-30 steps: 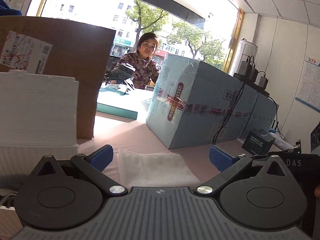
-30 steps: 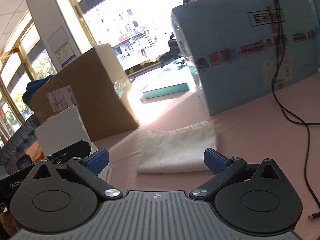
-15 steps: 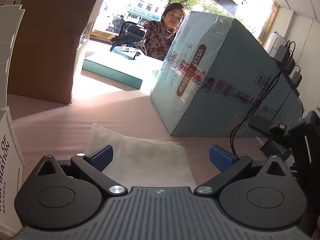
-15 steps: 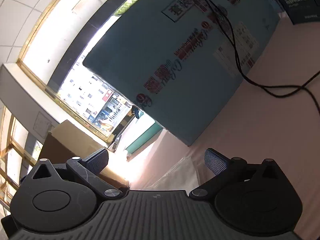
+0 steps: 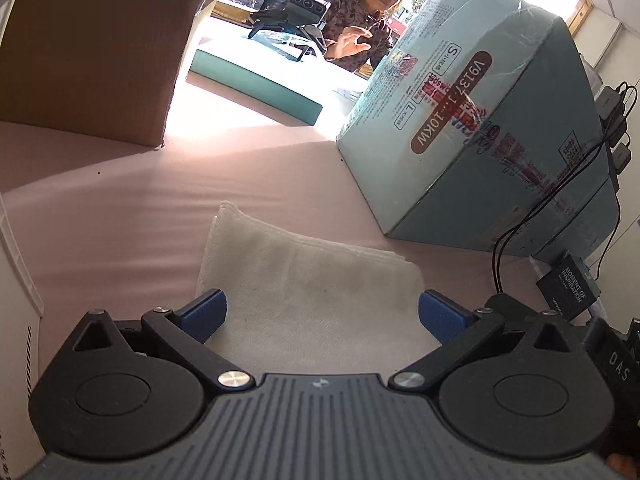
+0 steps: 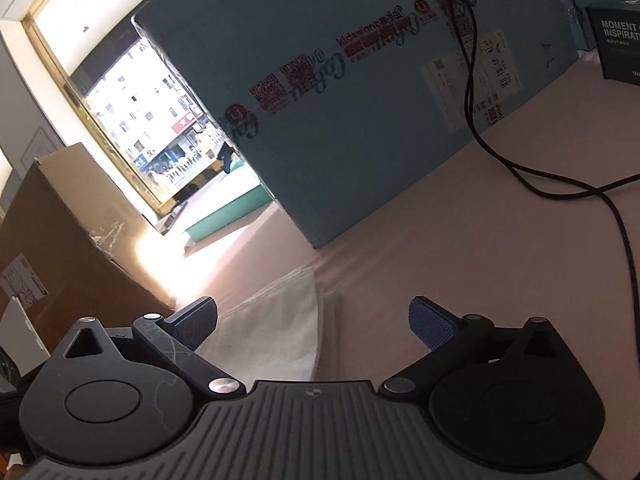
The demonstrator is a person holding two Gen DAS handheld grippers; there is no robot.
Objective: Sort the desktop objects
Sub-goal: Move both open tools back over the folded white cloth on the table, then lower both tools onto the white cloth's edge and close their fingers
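Observation:
A folded white cloth [image 5: 304, 280] lies flat on the pink tabletop [image 5: 120, 208]. My left gripper [image 5: 322, 314] hangs open just over its near edge, with the blue pads at either side of it. In the right wrist view the same cloth [image 6: 276, 332] sits low and left of centre. My right gripper [image 6: 312, 322] is open above the cloth's right edge, tilted, with nothing between its fingers. A small dark box [image 5: 568, 286] printed "MOMENT OF INSPIRATION" stands at the right, also seen as the dark box [image 6: 618, 52] in the right wrist view.
A large teal carton [image 5: 480, 128] stands behind the cloth, with black cables [image 6: 560, 184] trailing down onto the table. A brown cardboard box [image 5: 88, 48] stands at the back left. White foam board [image 5: 16, 280] lines the left edge. A person [image 5: 360, 28] sits beyond the table.
My left gripper has moved forward and tipped down, closing in over the cloth. My right gripper has rolled and swung toward the teal carton, then come down beside the cloth. Both stay open.

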